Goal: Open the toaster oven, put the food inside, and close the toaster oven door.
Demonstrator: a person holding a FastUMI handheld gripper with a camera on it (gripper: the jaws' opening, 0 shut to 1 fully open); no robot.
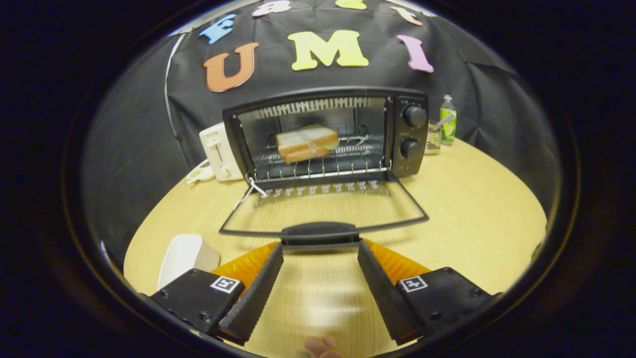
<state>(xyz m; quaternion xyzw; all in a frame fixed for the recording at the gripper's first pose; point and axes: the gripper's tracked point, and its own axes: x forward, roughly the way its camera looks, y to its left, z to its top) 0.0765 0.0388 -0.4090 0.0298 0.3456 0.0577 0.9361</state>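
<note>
The black toaster oven (407, 134) stands at the back of the wooden table with its glass door (323, 209) folded down flat toward me. A wrapped sandwich (306, 143) lies on the wire rack (323, 166) inside the oven. The door's black handle (320, 233) sits just ahead of my gripper (320, 251), level with the fingertips and spanning the gap between them. The fingers stand wide apart, open, and nothing is pressed between them.
A white pop-up toaster (218, 151) stands left of the oven. A green-labelled bottle (448, 121) and a glass (433, 136) stand to its right. A white dish (186, 256) lies by my left finger. Bare light-wood tabletop (477, 209) spreads to the right.
</note>
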